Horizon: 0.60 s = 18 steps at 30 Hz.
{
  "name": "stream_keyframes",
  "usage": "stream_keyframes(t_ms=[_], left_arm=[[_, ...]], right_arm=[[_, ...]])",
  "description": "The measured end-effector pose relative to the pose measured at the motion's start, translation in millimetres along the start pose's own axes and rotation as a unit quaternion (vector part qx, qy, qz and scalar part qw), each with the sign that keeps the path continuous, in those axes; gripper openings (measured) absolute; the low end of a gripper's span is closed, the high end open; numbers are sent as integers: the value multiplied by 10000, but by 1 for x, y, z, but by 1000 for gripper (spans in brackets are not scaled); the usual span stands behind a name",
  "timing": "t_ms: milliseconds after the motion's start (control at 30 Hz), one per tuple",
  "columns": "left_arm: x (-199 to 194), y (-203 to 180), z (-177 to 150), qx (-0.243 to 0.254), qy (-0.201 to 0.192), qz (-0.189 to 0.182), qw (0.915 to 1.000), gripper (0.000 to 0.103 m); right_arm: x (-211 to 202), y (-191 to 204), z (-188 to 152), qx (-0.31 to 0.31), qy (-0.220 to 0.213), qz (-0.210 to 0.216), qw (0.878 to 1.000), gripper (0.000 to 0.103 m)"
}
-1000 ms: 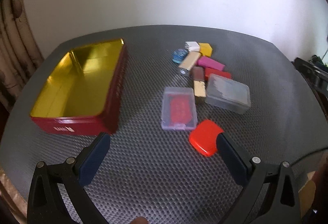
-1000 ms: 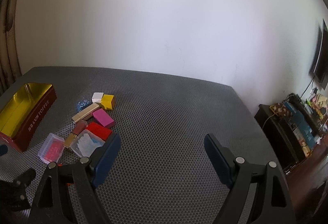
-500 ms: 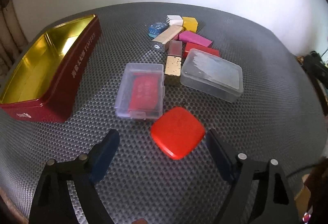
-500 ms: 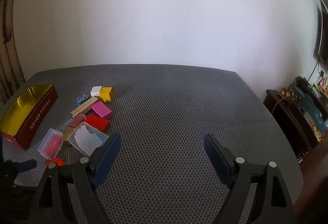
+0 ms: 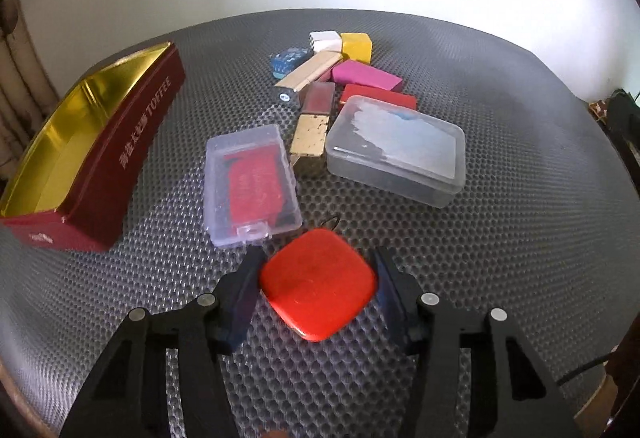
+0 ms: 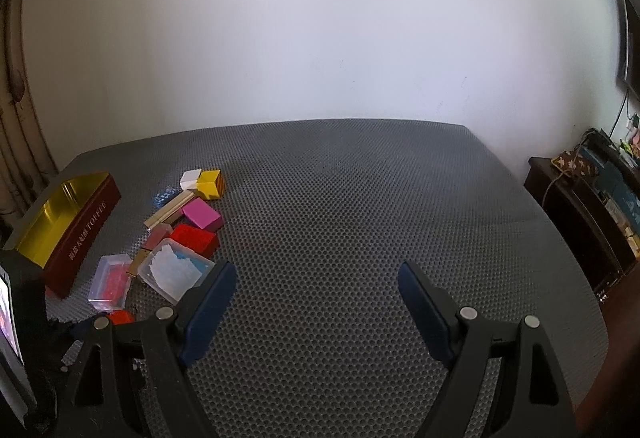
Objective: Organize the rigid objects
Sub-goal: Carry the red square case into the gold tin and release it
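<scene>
- The red case (image 5: 318,284) lies on the gray surface (image 5: 500,258), just beside the clear box (image 5: 250,183).
- Left tool (image 5: 318,280): jaws have just been closing, pads now touching its sides (grasp step).
- Right tool (image 6: 316,298): wide, holding nothing.
- Next: lift clear, carry to the tin (image 5: 120,157).

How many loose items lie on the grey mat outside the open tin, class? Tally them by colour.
Red: 2, rounded square red case, flat red box
Clear plastic: 2, small, large
Pink: 1
Yellow: 1
White: 1
Blue: 1
Tan bar: 1
Gold-and-rose tube: 1
Total: 10
</scene>
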<state>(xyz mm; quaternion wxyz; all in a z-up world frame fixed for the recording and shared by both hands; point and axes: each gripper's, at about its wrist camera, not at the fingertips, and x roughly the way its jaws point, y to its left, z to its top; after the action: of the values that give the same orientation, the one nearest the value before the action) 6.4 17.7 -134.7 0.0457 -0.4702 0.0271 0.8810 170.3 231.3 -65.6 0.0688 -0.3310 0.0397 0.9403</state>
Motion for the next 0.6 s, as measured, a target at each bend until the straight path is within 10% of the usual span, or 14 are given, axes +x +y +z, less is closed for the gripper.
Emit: stream_keyframes(t_ms=[600], left_arm=[[-59, 31, 64, -460, -619, 610, 9952, 50]], right_arm=[[-7, -5, 6, 62, -74, 20, 10000, 86]])
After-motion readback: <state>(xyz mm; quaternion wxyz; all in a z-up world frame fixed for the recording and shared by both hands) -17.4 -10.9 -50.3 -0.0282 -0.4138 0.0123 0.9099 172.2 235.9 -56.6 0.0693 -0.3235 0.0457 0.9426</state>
